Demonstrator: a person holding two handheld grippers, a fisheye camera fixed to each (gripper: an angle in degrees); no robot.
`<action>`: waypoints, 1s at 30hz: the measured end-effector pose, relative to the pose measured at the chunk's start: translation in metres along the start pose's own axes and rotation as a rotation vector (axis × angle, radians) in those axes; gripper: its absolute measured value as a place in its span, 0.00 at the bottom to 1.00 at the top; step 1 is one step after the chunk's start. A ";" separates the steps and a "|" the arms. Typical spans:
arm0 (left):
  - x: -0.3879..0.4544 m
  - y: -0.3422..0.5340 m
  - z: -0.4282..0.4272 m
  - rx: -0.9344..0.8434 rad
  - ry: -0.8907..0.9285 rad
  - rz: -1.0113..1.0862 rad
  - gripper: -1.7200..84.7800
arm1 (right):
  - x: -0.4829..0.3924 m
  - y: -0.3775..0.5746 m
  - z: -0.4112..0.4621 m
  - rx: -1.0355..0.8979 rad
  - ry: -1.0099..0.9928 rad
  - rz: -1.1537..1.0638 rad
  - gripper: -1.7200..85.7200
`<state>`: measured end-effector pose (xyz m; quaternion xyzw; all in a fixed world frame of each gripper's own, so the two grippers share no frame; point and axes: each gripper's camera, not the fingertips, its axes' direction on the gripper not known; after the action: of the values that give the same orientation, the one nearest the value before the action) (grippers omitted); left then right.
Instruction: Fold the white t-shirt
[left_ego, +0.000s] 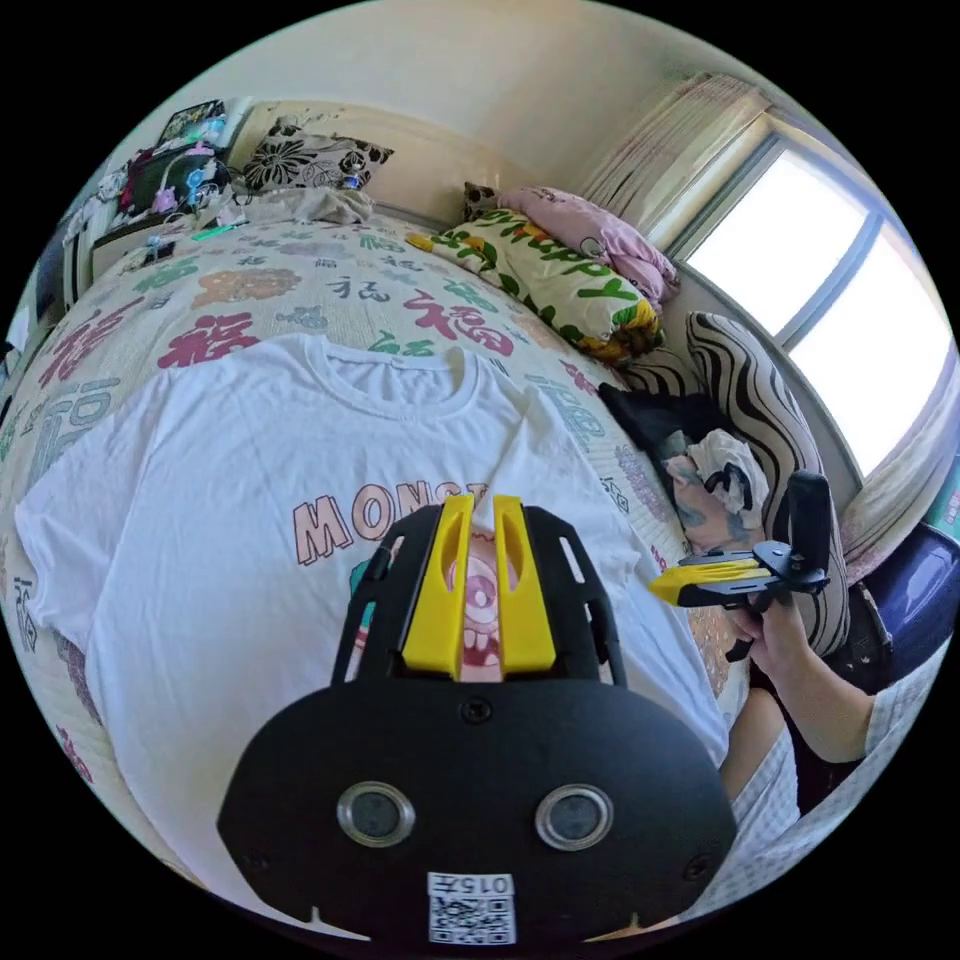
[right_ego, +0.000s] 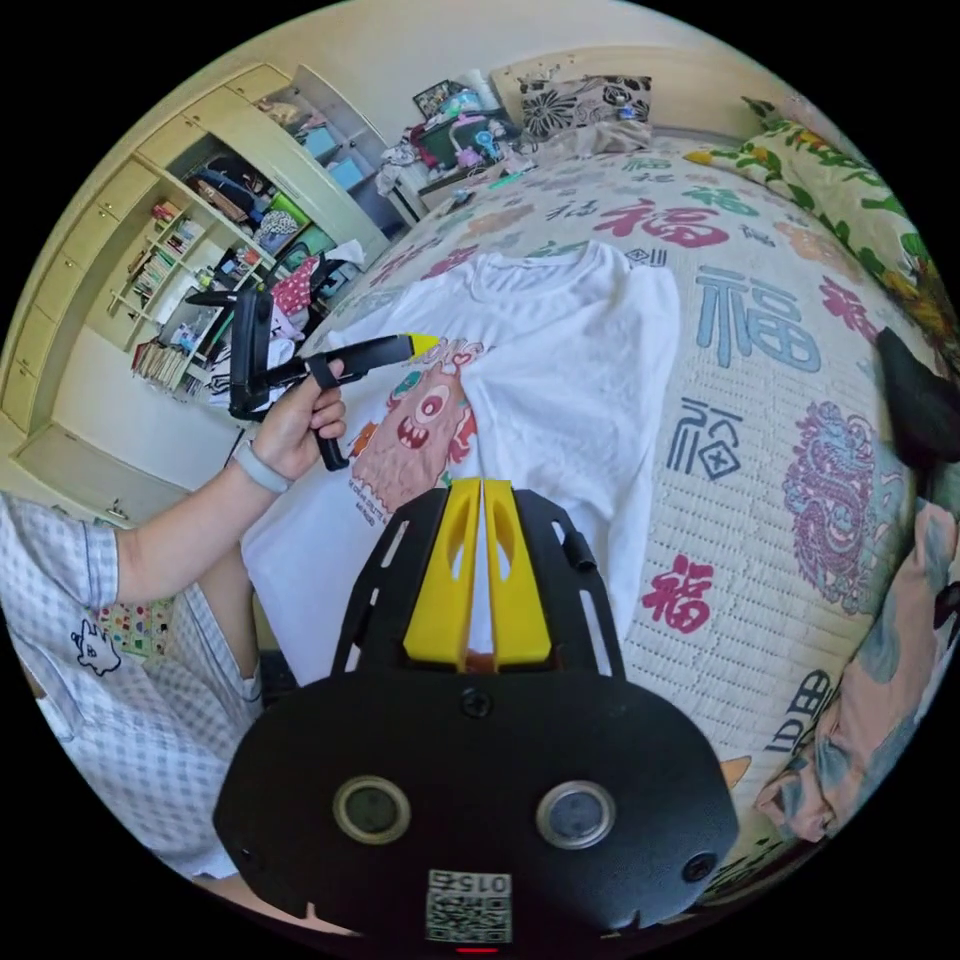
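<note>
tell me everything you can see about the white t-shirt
The white t-shirt looks like thin, soft cotton with a ribbed round collar and short sleeves. It lies face up and mostly flat on the patterned bedspread, collar toward the headboard. The chest print shows block letters above a pink cartoon monster with one eye and teeth. In the right gripper view one side seems turned in over the front, leaving a lengthwise ridge beside the print. Both grippers hang above it, jaws together; none visibly pinches cloth.

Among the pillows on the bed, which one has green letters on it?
The long pillow beside the pink pillow, toward the window. It is white with green letters and yellow patches; the one at the headboard has black and white flowers instead.
</note>
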<state>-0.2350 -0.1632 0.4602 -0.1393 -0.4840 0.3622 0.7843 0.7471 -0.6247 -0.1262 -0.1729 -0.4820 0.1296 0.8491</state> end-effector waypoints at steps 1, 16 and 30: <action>-0.001 -0.001 -0.005 0.012 0.006 0.006 0.07 | -0.002 -0.005 0.002 0.031 0.032 -0.015 0.03; -0.083 0.042 -0.132 0.196 0.100 -0.199 0.07 | -0.022 -0.063 0.069 -0.112 0.062 0.017 0.04; -0.278 0.126 -0.267 0.450 -0.076 -0.801 0.07 | -0.241 -0.304 0.271 -0.287 -0.062 -0.426 0.12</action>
<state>-0.1348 -0.2355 0.0743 0.2458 -0.4374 0.1313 0.8550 0.4085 -0.9477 -0.0569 -0.1819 -0.5469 -0.1166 0.8088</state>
